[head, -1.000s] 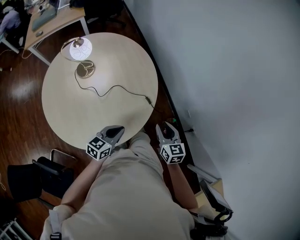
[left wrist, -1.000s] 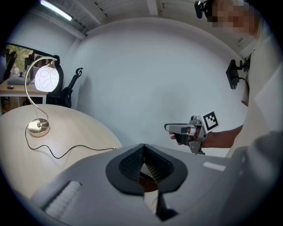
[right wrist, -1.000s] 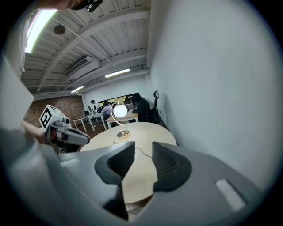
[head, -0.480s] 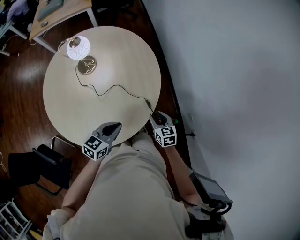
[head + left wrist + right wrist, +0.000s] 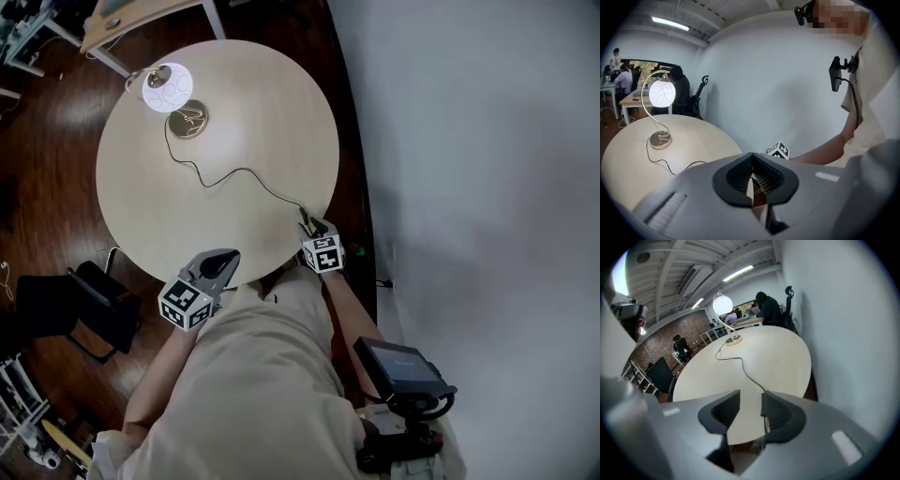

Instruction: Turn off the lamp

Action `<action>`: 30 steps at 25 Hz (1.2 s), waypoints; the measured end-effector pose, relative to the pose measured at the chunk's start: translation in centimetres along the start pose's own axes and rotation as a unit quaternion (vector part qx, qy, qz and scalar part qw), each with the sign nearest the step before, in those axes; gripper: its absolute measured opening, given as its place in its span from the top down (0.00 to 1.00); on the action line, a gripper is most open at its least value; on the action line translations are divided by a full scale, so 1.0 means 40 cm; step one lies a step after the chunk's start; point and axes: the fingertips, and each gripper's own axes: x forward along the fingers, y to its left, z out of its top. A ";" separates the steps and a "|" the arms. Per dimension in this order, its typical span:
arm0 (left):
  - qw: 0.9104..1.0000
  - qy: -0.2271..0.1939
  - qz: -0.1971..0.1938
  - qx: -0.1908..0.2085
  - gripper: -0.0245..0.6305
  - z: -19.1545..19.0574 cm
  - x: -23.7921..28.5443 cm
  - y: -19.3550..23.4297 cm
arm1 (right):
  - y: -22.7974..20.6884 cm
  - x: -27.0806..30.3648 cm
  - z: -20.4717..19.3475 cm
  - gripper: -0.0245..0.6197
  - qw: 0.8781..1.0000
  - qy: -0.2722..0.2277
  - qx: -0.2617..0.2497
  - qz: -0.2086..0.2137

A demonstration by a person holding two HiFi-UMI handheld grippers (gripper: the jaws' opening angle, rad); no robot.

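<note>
The lamp stands lit at the far left of the round table point(image 5: 262, 94), with a glowing white globe point(image 5: 167, 87) over a brass base point(image 5: 192, 120). Its black cord point(image 5: 234, 172) snakes across the top to the near right rim. My right gripper point(image 5: 309, 225) hangs over that cord end at the rim. In the right gripper view its jaws point(image 5: 751, 394) are opening, with bare tabletop between them and the cord point(image 5: 740, 363) slipping behind the right finger. My left gripper point(image 5: 228, 258) sits at the near edge, its jaws point(image 5: 751, 157) shut and empty. The left gripper view also shows the globe point(image 5: 662, 92).
A white wall point(image 5: 487, 141) runs close along the table's right side. A black chair point(image 5: 80, 309) stands on the dark wood floor at the near left. A wooden desk point(image 5: 141, 11) lies beyond the lamp, with people seated at desks point(image 5: 621, 82) in the background.
My right gripper has moved from beside my body to the table's near right rim, over the cord end. My left gripper has shifted slightly along the near edge.
</note>
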 end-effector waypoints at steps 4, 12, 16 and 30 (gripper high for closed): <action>0.999 -0.001 0.030 -0.018 0.98 -0.001 -0.003 0.021 | -0.028 0.068 -0.037 0.72 0.999 0.034 -0.003 0.009; 0.996 -0.003 0.085 -0.037 0.98 -0.006 -0.007 0.022 | -0.070 0.156 -0.081 0.72 0.997 0.080 -0.012 0.017; 0.991 -0.007 0.116 -0.061 0.98 -0.022 -0.005 0.021 | -0.083 0.178 -0.090 0.75 0.996 0.090 -0.017 0.017; 0.984 -0.014 0.161 -0.079 0.98 -0.054 0.004 -0.004 | -0.084 0.196 -0.073 0.80 0.994 0.098 -0.043 0.023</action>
